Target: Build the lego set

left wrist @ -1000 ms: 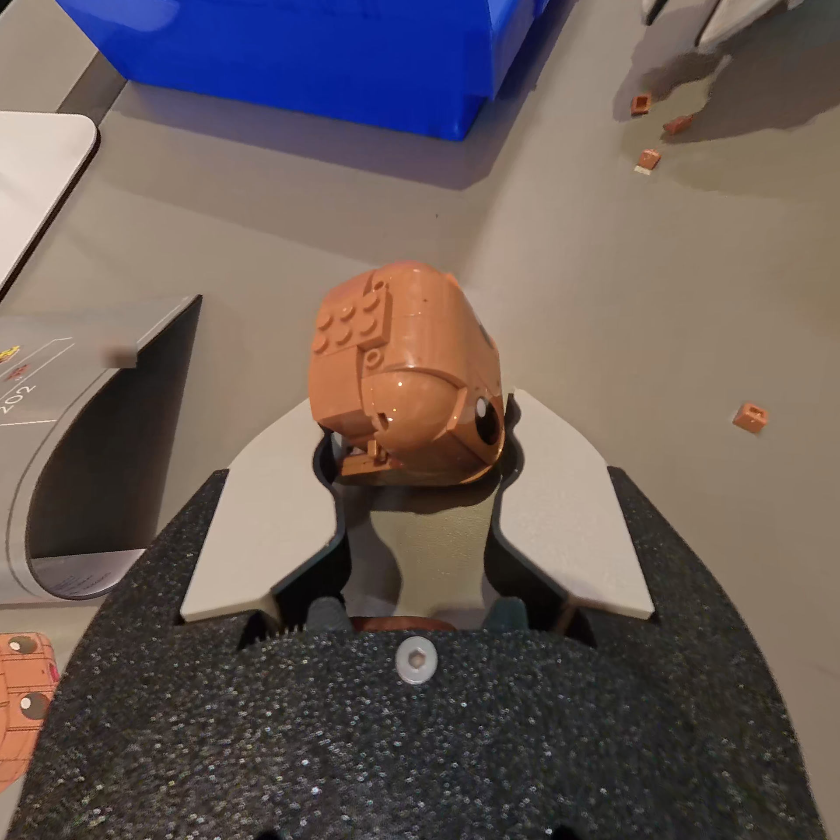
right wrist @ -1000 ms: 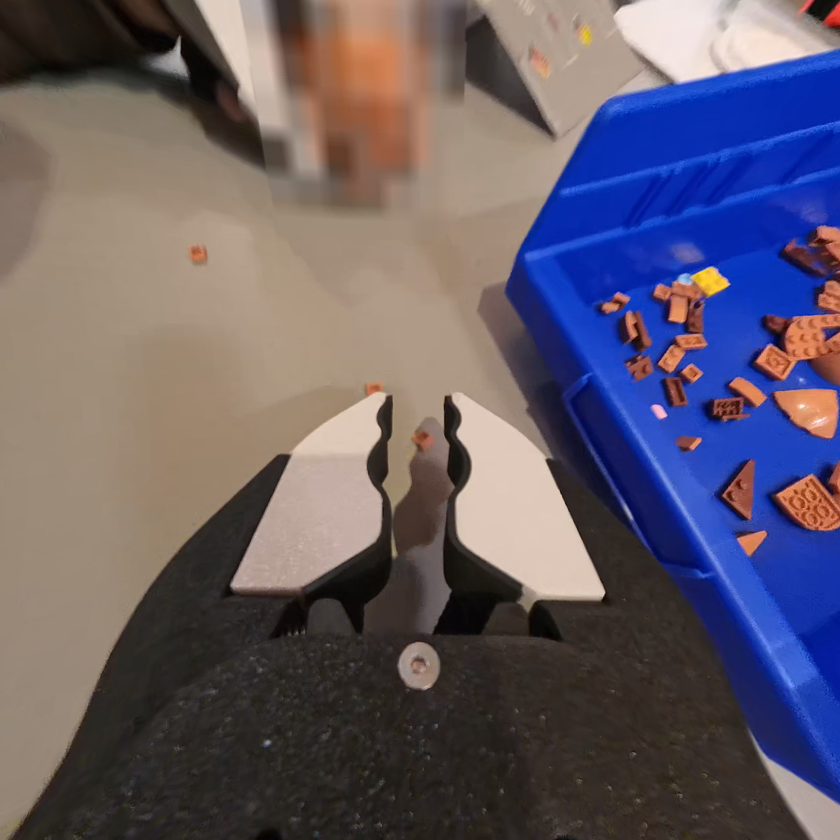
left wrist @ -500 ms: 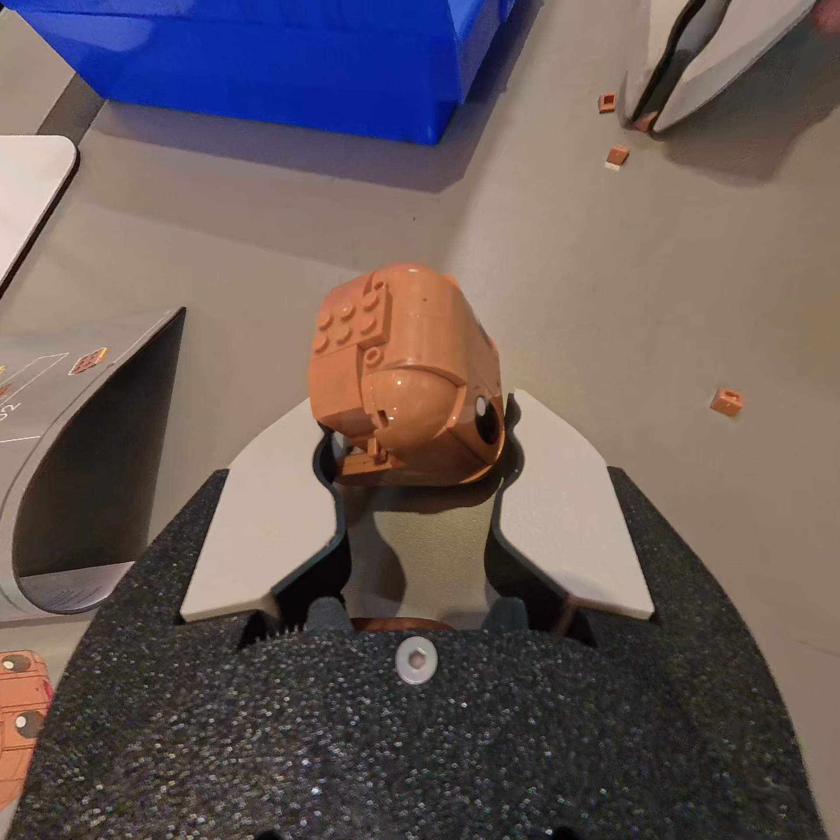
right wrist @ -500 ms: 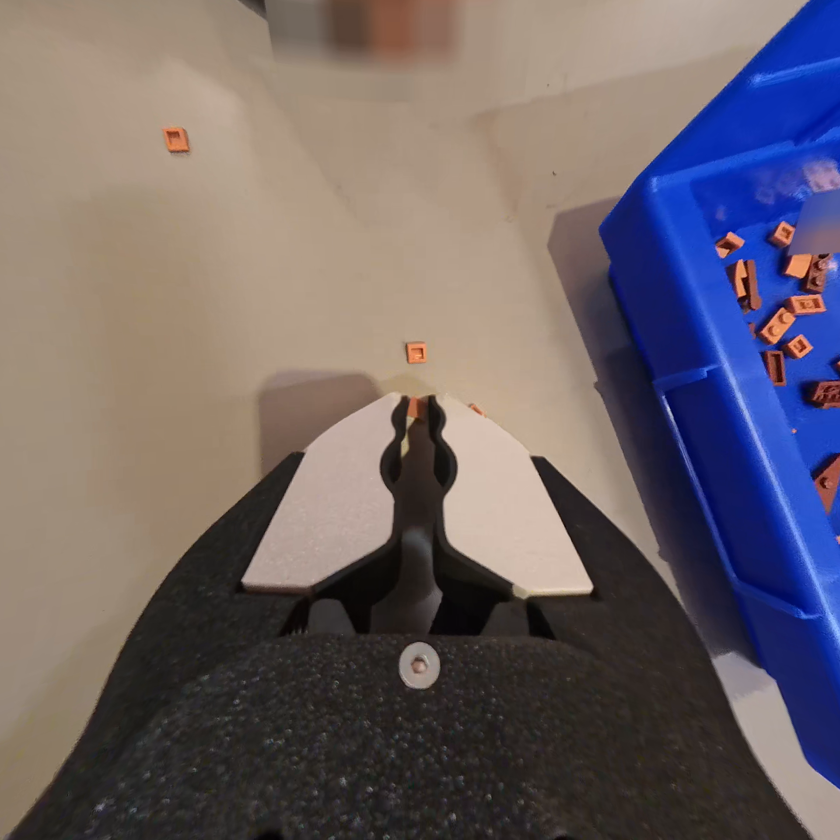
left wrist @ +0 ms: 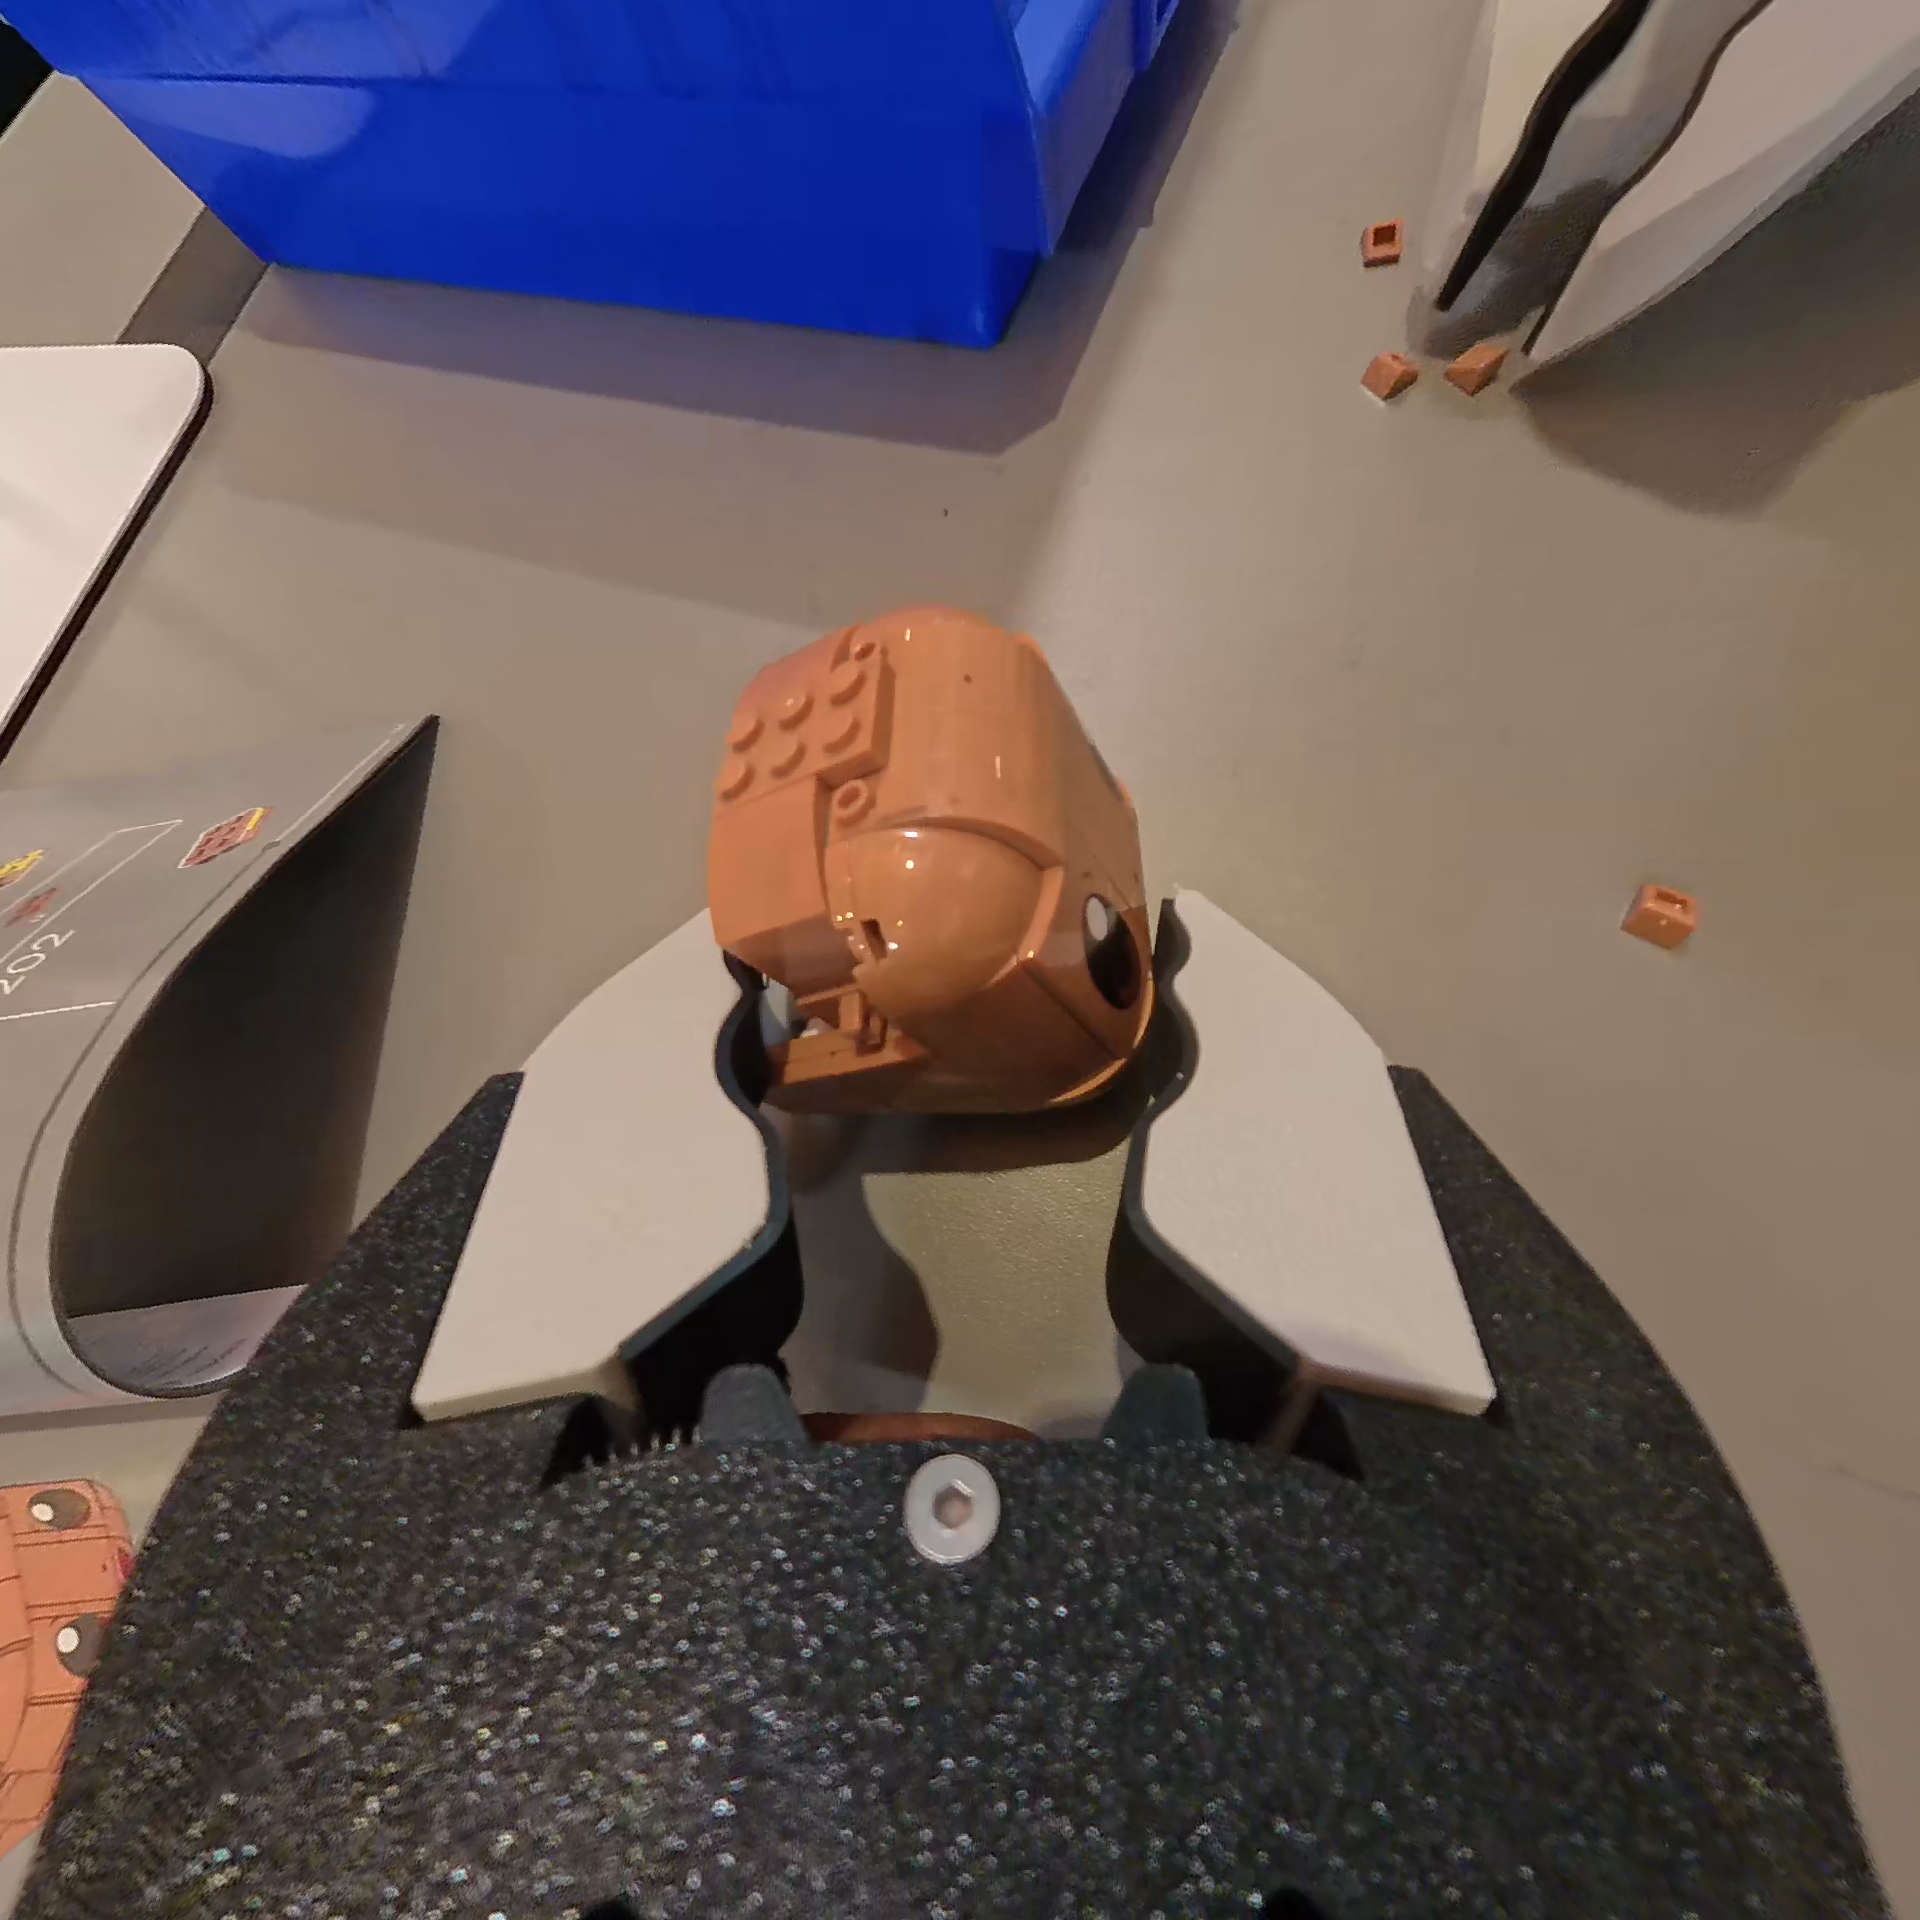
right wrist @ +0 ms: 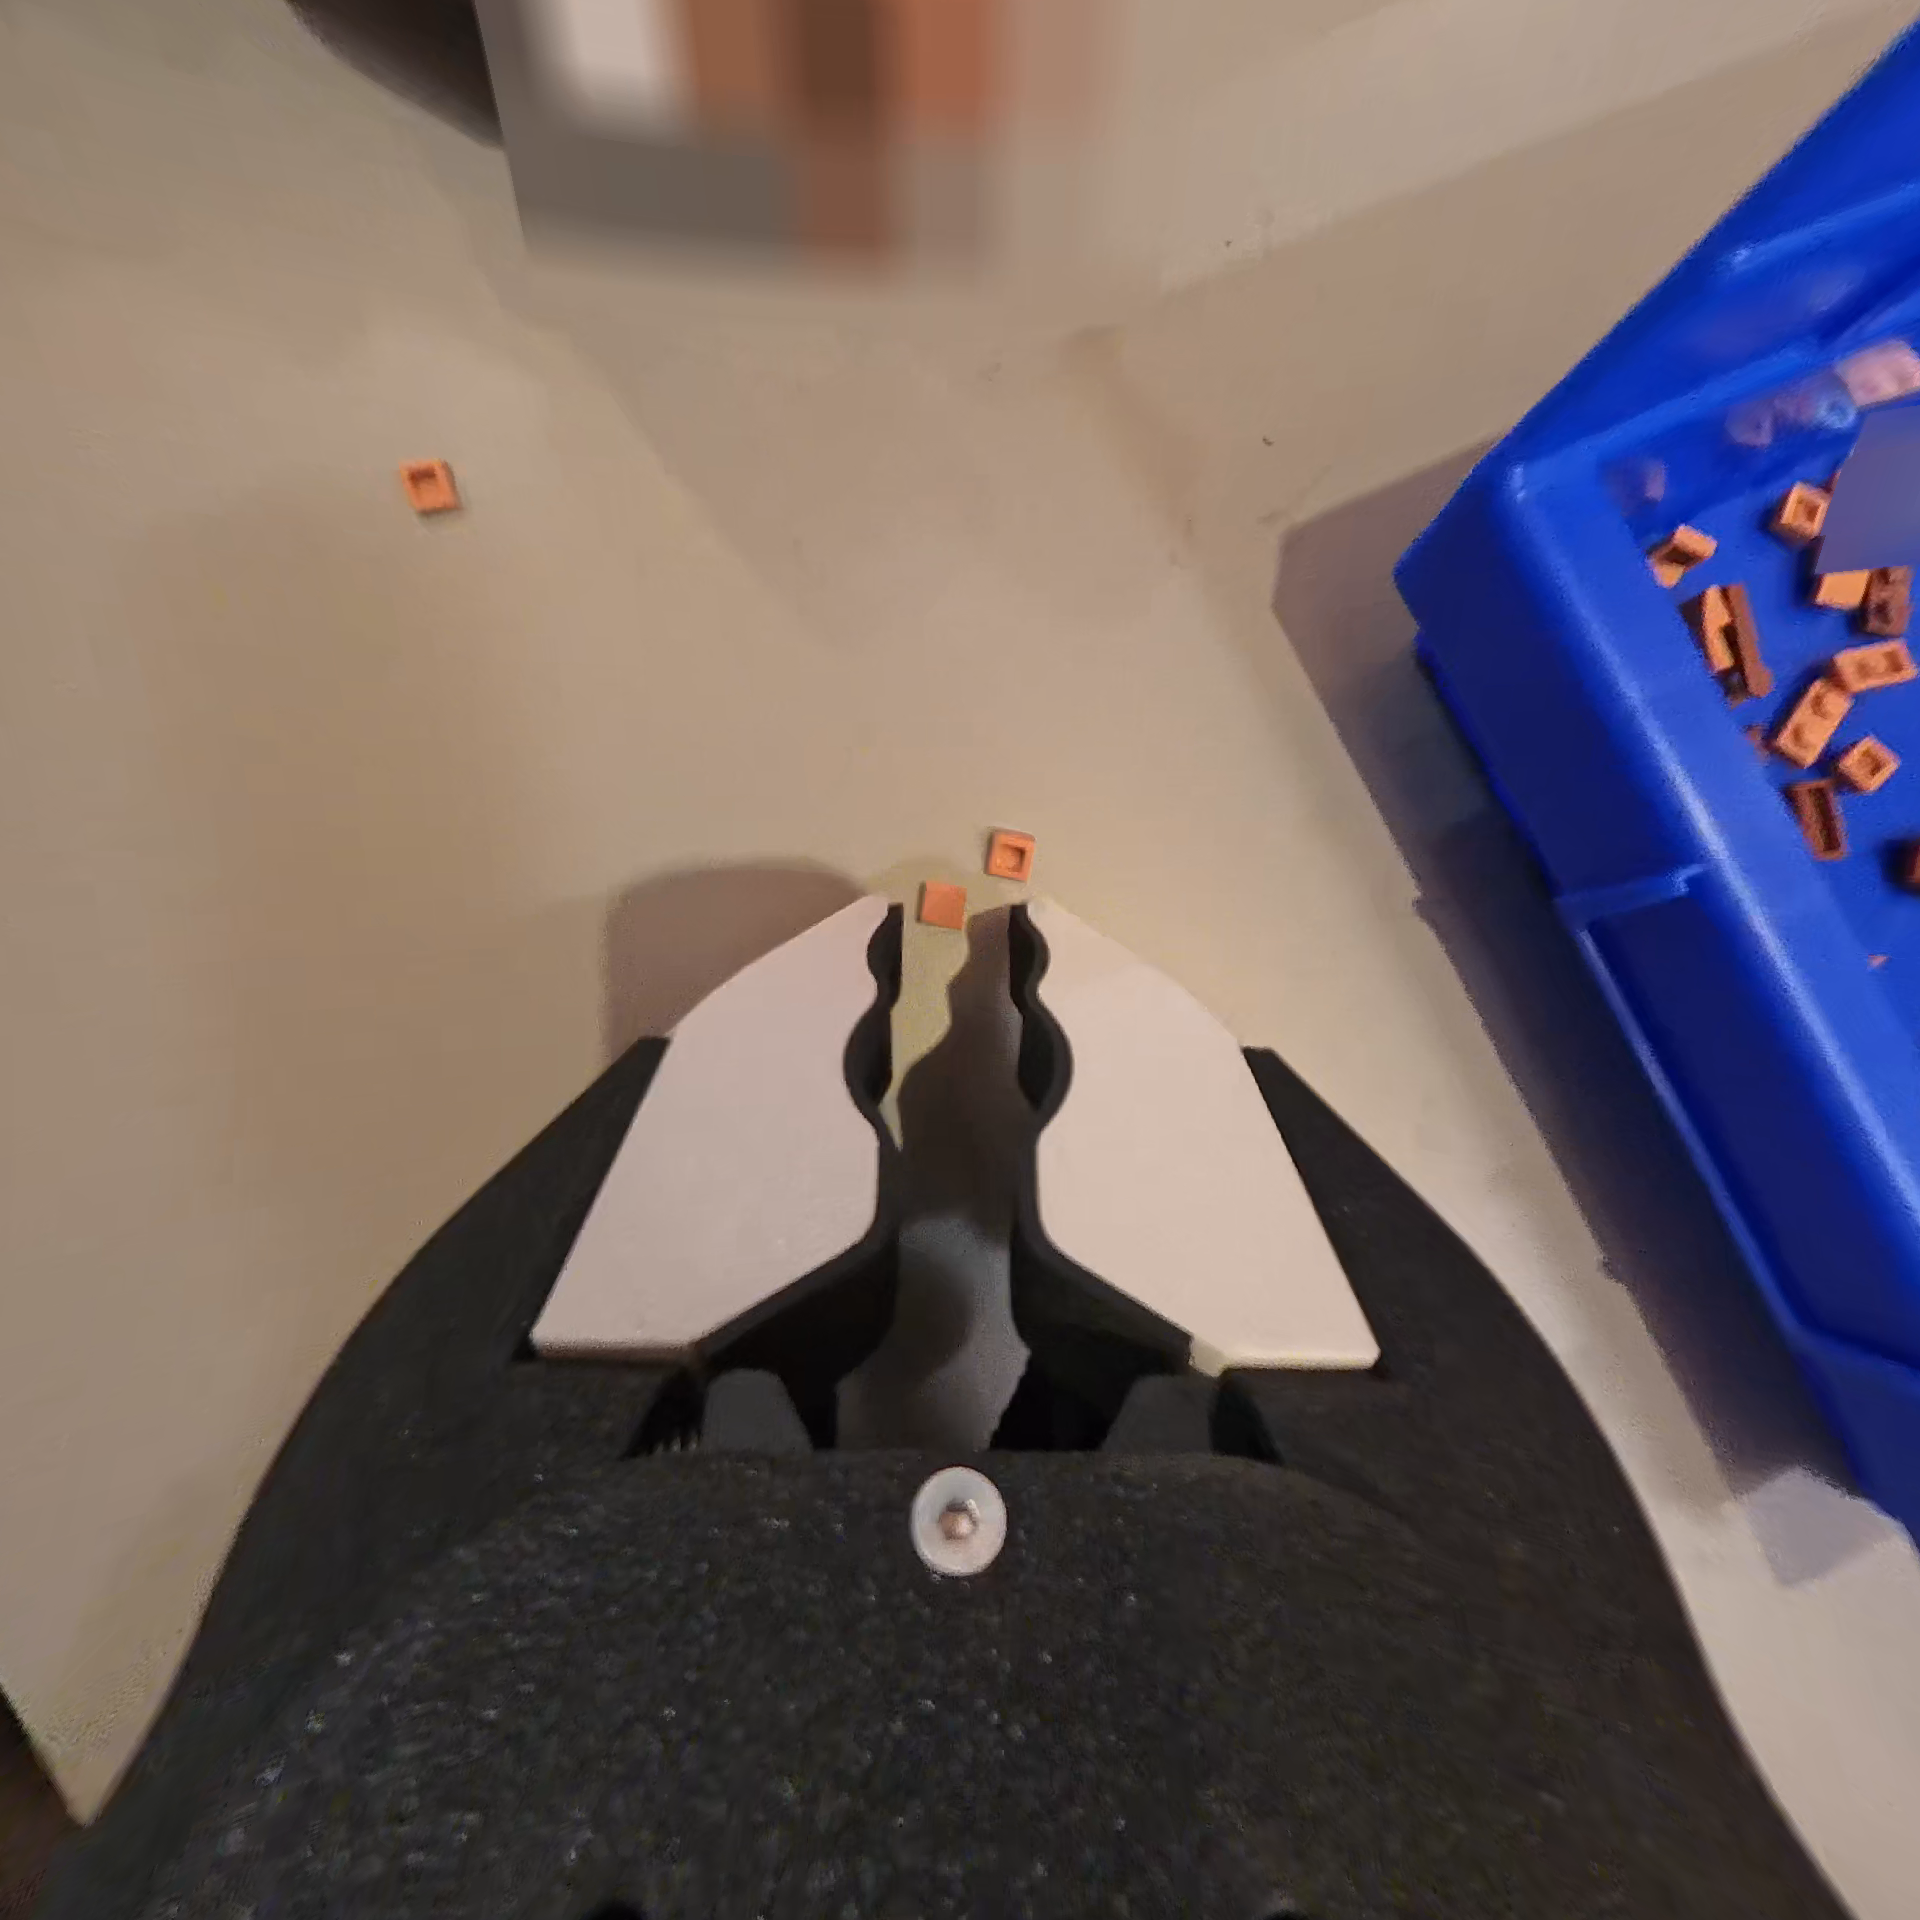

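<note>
My left gripper (left wrist: 951,925) is shut on a rounded brown lego model (left wrist: 925,883) with a studded plate on top and a dark eye on its right side, held above the grey table. My right gripper (right wrist: 956,914) is open with a narrow gap, tips low on the table. A small smooth orange piece (right wrist: 942,904) lies between its fingertips, and a hollow square piece (right wrist: 1010,855) lies just beyond. In the left wrist view the right gripper (left wrist: 1486,327) shows at the top right with two small sloped pieces (left wrist: 1390,374) by its tips.
A blue bin (right wrist: 1558,675) with several brown pieces stands to the right; it is also at the top of the left wrist view (left wrist: 623,156). A curled instruction booklet (left wrist: 208,1039) and a white board (left wrist: 83,468) lie left. Loose orange pieces (left wrist: 1660,916) (right wrist: 429,486) lie on the table.
My right gripper closed almost fully around the small orange piece, then its jaws opened again and the piece stays on the table. The left gripper keeps its hold and has drawn nearer the right one.
</note>
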Motion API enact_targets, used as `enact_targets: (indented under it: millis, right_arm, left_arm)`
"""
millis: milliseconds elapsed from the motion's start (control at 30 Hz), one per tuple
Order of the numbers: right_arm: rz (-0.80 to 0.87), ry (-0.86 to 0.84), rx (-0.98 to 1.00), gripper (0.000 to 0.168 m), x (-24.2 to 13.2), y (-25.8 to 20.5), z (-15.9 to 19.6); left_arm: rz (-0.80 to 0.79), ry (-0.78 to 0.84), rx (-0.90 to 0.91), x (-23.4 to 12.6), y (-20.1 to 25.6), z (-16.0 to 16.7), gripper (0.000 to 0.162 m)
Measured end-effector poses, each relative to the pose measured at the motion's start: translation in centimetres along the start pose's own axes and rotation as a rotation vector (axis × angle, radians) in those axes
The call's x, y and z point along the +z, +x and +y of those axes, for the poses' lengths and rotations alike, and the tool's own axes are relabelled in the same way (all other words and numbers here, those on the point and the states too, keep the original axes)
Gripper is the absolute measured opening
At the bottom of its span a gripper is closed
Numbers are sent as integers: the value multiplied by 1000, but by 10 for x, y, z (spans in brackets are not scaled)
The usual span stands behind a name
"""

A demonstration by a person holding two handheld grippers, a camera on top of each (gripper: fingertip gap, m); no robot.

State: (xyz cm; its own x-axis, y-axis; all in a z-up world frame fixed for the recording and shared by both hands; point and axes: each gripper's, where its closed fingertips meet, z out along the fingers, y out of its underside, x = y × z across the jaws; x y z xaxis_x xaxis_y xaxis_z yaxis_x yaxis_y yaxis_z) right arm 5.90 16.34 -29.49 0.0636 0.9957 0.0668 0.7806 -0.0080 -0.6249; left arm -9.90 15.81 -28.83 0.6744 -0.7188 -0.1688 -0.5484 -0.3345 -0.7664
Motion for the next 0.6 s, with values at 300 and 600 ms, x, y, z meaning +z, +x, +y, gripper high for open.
enact_targets:
  millis: [300, 600]
  right_arm:
    - [-119, -30, -80, 19, 3, -26, 1]
    - [-59, 5, -38, 20, 2, -12, -14]
  left_arm:
    - [8, 3, 5, 0, 1, 0, 72]
    - [17, 7, 16, -1, 4, -1, 72]
